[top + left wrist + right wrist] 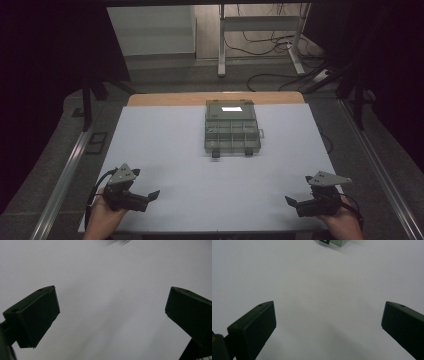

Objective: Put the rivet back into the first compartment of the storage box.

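A grey see-through compartment box (231,127) with its lid shut and two dark latches at its front lies on the white table sheet (200,175), at the middle toward the far side. My left gripper (150,196) rests near the front left corner of the sheet, held in a hand and pointing right. In its own view the left gripper (112,300) is open over bare sheet. My right gripper (292,202) sits near the front right corner and points left. Seen along its own jaws, the right gripper (329,312) is open and empty, with a corner of the box (337,242) at the top edge.
A strip of wooden tabletop (215,98) shows beyond the sheet's far edge. Metal rails (62,180) run along both sides of the table. Behind it stand a white frame's legs (221,47) with cables on the floor. Dark curtains hang left and right.
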Action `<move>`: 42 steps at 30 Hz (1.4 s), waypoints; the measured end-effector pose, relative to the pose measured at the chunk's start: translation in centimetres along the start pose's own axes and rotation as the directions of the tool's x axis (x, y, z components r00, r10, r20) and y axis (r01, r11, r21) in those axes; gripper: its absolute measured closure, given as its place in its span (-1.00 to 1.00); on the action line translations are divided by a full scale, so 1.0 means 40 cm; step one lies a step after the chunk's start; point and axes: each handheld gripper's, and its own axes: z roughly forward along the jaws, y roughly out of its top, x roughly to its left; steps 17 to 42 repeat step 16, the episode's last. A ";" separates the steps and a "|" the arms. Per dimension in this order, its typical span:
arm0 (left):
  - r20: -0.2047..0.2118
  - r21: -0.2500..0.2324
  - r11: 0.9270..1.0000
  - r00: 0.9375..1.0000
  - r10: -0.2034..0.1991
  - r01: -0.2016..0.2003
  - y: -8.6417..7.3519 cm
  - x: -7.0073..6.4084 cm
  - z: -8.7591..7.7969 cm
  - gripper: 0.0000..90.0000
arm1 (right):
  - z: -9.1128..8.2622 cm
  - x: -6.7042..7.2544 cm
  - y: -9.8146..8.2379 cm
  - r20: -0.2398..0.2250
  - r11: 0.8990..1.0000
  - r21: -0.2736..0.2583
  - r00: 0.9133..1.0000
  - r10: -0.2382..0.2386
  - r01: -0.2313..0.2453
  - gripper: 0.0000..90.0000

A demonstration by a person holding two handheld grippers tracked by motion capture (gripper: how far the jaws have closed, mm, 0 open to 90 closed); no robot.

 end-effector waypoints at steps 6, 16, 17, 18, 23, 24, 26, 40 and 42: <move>-0.019 -0.005 1.000 1.000 -0.001 0.001 -0.034 -0.001 -0.026 -1.00 | 0.002 0.000 0.000 0.002 1.000 0.001 1.000 -0.005 0.005 -1.00; -0.042 0.010 0.999 0.999 -0.034 0.034 -0.066 0.010 -0.046 -1.00 | 0.003 0.000 -0.002 0.007 1.000 0.012 1.000 -0.008 0.007 -1.00; -0.042 0.010 0.999 0.999 -0.034 0.034 -0.066 0.010 -0.046 -1.00 | 0.003 0.000 -0.002 0.007 1.000 0.012 1.000 -0.008 0.007 -1.00; -0.042 0.010 0.999 0.999 -0.034 0.034 -0.066 0.010 -0.046 -1.00 | 0.003 0.000 -0.002 0.007 1.000 0.012 1.000 -0.008 0.007 -1.00; -0.042 0.010 0.999 0.999 -0.034 0.034 -0.066 0.010 -0.046 -1.00 | 0.003 0.000 -0.002 0.007 1.000 0.012 1.000 -0.008 0.007 -1.00; -0.042 0.010 0.999 0.999 -0.034 0.034 -0.066 0.010 -0.046 -1.00 | 0.003 0.000 -0.002 0.007 1.000 0.012 1.000 -0.008 0.007 -1.00; -0.042 0.010 0.999 0.999 -0.034 0.034 -0.066 0.010 -0.046 -1.00 | 0.003 0.000 -0.002 0.007 1.000 0.012 1.000 -0.008 0.007 -1.00; -0.042 0.010 0.999 0.999 -0.034 0.034 -0.066 0.010 -0.046 -1.00 | 0.003 0.000 -0.002 0.007 1.000 0.012 1.000 -0.008 0.007 -1.00; -0.042 0.010 0.999 0.999 -0.034 0.034 -0.066 0.010 -0.046 -1.00 | 0.003 0.000 -0.002 0.007 1.000 0.012 1.000 -0.008 0.007 -1.00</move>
